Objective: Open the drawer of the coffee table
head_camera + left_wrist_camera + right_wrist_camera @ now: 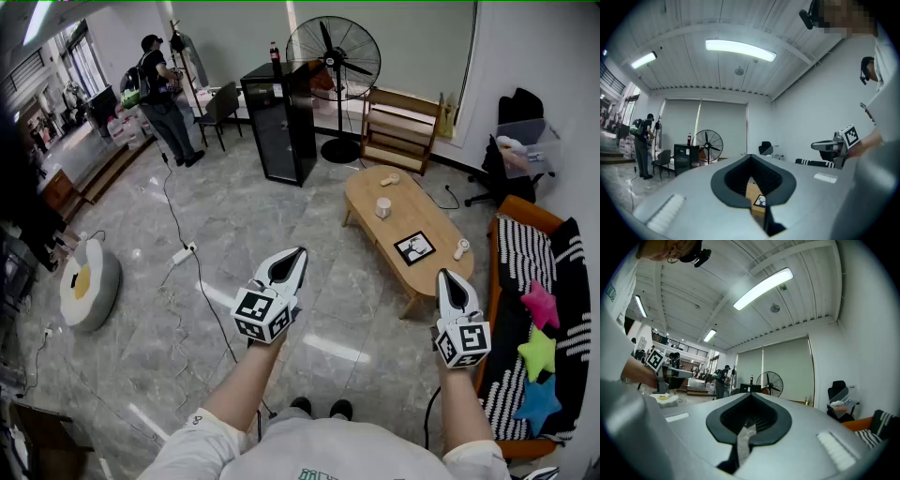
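The oval wooden coffee table stands ahead and to the right on the grey floor. On it are a white cup and a black-and-white card. I cannot make out its drawer from here. My left gripper is held level in the air, well short of the table's left end, jaws together and empty. My right gripper hovers near the table's near end, also shut and empty. In the left gripper view a sliver of the table shows through the slit below the gripper. The right gripper holds nothing.
A sofa with a striped cover and star cushions lines the right wall. A black cabinet, a standing fan and a wooden shelf stand beyond the table. A cable crosses the floor at left. A person stands far back.
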Available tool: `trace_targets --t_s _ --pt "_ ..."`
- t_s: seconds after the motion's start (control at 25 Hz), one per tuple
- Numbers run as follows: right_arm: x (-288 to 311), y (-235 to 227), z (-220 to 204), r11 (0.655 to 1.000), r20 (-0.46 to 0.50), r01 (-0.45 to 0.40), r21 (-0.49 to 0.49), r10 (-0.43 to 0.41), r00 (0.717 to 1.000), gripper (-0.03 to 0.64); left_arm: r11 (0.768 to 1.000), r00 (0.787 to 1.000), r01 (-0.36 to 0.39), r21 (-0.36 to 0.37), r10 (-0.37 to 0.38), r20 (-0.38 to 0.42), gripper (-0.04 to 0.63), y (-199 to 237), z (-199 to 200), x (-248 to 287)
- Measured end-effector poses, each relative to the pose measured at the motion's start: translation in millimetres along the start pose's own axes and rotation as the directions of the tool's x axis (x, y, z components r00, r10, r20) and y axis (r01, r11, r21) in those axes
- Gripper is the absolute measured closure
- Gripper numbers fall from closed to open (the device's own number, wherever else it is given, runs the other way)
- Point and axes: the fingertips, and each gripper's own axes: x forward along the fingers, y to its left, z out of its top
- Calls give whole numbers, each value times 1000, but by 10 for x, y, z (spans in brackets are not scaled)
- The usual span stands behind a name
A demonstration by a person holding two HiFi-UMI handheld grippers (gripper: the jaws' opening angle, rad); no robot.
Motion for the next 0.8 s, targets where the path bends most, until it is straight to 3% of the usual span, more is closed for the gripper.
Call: trace_targets --t_s 0.4,0.52,0.56,0.6,0.64,0.8 --pt "11 79 -11 1000 -2 -11 -5 11 1000 614 1000 1000 1 -4 -1 2 597 26 -21 -41" --pt "11 60 32 1000 39 0 21 -1 999 612 1000 1000 0 -5 0 3 597 30 -17 -71" --pt "29 32 51 999 61 16 38 -19 998 535 1000 1000 -1 -4 1 4 597 36 -16 -81" --pt "55 12 58 998 73 28 55 -32 997 88 1000 1000 -3 -4 3 4 597 43 -16 -88" --pt "78 13 58 998 77 30 64 -34 996 26 1000 1000 -5 -5 5 4 597 52 -18 -92" --pt "101 70 54 998 70 5 58 -9 997 26 1000 1000 -11 -10 11 5 597 65 -29 -103"
